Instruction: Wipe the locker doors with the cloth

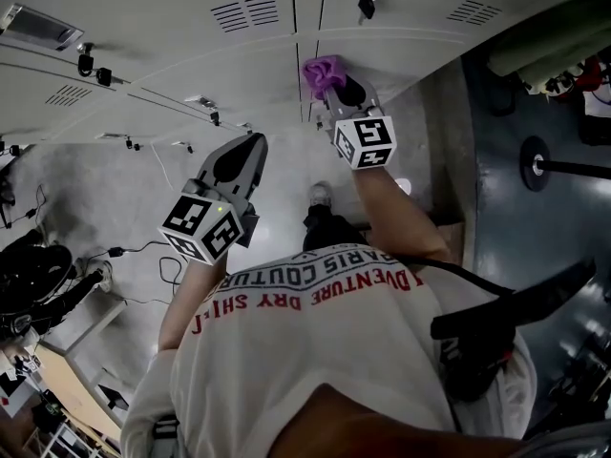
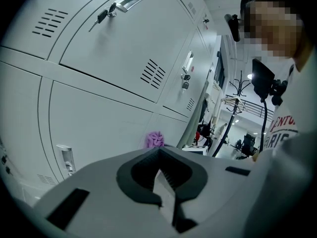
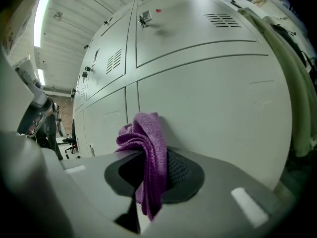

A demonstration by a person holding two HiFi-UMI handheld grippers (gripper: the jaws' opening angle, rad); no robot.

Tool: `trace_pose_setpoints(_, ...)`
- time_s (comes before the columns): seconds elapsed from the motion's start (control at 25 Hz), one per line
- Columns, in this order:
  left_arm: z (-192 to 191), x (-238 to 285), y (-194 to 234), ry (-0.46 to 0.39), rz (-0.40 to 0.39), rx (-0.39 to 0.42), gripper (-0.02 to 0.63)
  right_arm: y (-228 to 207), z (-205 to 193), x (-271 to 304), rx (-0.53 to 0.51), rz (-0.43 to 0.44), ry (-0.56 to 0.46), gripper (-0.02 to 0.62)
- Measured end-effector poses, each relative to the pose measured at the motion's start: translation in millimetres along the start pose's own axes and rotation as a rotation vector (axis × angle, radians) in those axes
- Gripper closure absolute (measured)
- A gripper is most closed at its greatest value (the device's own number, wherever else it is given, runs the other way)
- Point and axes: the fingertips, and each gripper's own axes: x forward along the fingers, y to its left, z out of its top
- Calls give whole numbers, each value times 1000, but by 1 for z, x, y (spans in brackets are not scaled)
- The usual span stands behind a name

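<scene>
A purple cloth (image 3: 148, 152) is bunched between the jaws of my right gripper (image 3: 148, 133), which is shut on it. The cloth (image 1: 323, 72) presses against a pale grey locker door (image 3: 213, 98) low on the locker bank. My left gripper (image 1: 250, 143) hangs to the left, away from the doors, jaws shut with nothing between them. From the left gripper view the cloth (image 2: 154, 140) shows as a small purple tuft beyond the left gripper (image 2: 158, 150), against the lower locker door (image 2: 99, 123).
Rows of grey lockers (image 1: 191, 27) with vents, handles and keys (image 2: 104, 15) fill the wall. A black stand base (image 1: 537, 165) sits on the dark floor at right. Cables and a power strip (image 1: 100, 275) lie on the floor at left. A green curtain (image 3: 297, 83) hangs beside the lockers.
</scene>
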Motion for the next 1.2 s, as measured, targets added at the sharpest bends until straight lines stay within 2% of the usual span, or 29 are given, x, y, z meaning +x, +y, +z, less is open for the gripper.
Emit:
trace_pose_setpoints(0.64, -11, 14, -14, 46, -46, 19, 606, -115, 5, -54, -14, -209, -21, 543)
trace_pose_setpoints(1.04, -7, 13, -14, 44, -41, 29, 607, -222, 6, -107, 38, -503, -10, 543)
trace_pose_setpoints(1.2, -10, 10, -13, 48, -35, 29, 606, -232, 6, -111, 15, -513, -2, 545)
